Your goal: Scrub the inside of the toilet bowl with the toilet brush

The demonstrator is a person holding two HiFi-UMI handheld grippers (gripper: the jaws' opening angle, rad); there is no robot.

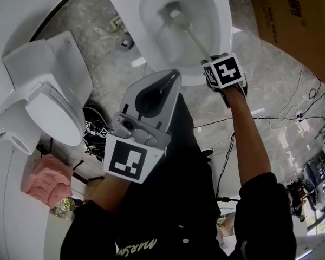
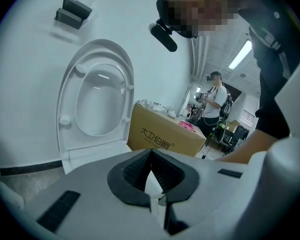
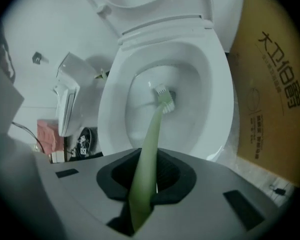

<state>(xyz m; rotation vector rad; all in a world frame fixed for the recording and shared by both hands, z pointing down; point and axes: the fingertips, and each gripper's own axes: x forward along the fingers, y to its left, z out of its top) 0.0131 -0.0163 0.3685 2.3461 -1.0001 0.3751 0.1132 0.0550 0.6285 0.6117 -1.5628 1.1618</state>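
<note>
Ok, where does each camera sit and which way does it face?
Head view: on the head, facing down at the bowl; both arms, left tongs and right tongs show.
Left gripper view: on the left tongs, facing up at the raised lid and box; an arm shows.
Right gripper view: on the right tongs, facing down the held brush into the bowl.
Shared: head and right views show brush and bowl.

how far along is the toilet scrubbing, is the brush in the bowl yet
Done: the seat is up and the right hand-held gripper is shut on the brush handle. In hand: the bristles sit low inside the bowl. Left: the scrubbing itself; how much is covered can't be told. The left hand-held gripper is shut, empty.
</note>
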